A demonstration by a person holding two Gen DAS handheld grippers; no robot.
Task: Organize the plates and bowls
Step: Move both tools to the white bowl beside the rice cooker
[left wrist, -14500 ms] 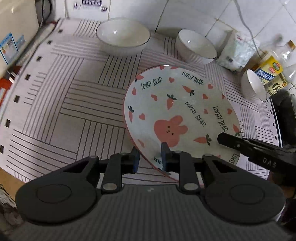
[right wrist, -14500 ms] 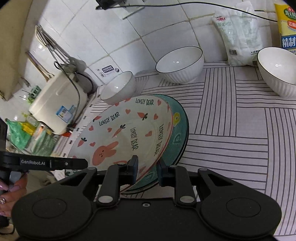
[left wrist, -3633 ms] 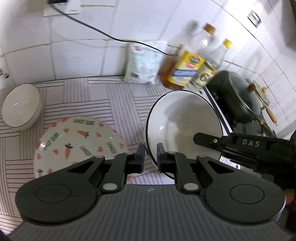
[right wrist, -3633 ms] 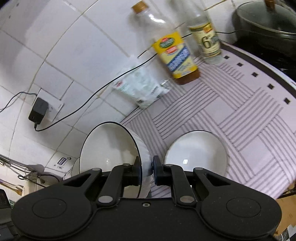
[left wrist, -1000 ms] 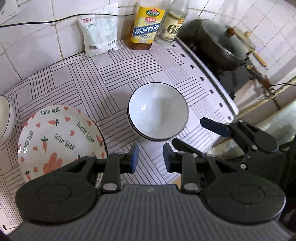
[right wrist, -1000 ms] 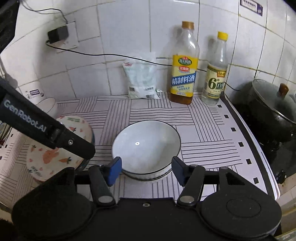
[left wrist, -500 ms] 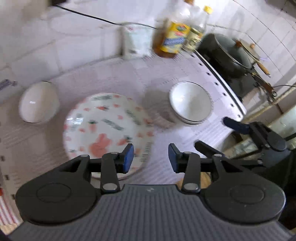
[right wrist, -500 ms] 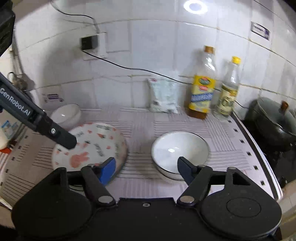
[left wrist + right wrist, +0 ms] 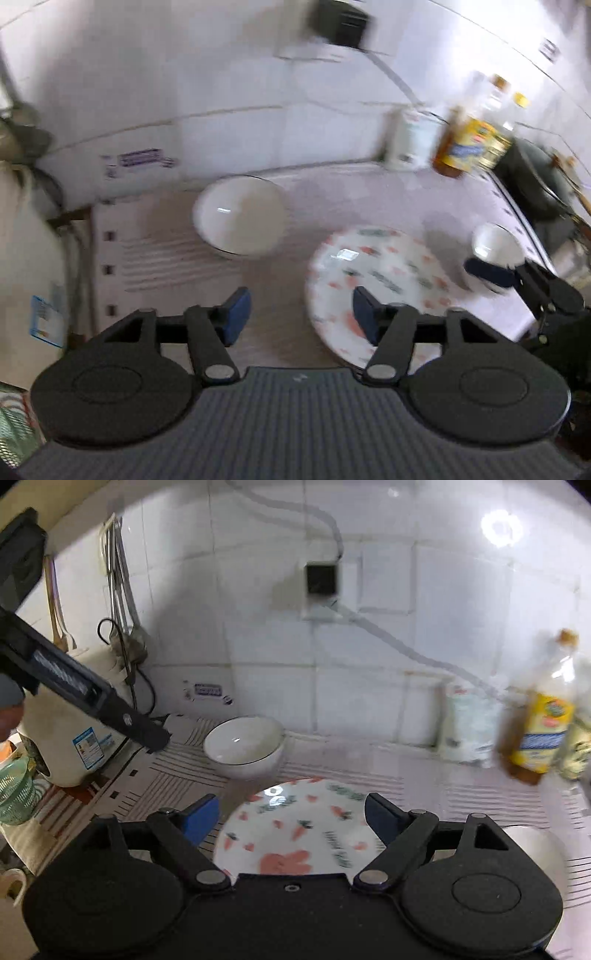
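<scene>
Item: counter with striped mat [image 9: 424,786], task in hand: sorting plates and bowls.

Done, by the look of it: carrot plate [image 9: 295,834] lies flat mid-mat; whether another plate lies under it cannot be told. At the plate's 3 o'clock in the left view stands a bowl [image 9: 496,247], apart from it; blur hides whether it is one bowl or a stack.

Left: a lone bowl [image 9: 243,746] at the plate's 11 o'clock, near the tiled wall, likely the next piece to join the others.

Tools: left gripper [image 9: 297,314] has jaws apart and opening, nothing between them, only mat and plate rim beyond. Right gripper [image 9: 291,816] stands wide, empty, hanging over the plate.

Edges and room: wall close behind the lone bowl at 12; rice cooker [image 9: 70,734] at its 9; bottles [image 9: 539,716] and bag [image 9: 465,723] at the far 3; mat's near edge at 6. Open mat lies between lone bowl and plate.
</scene>
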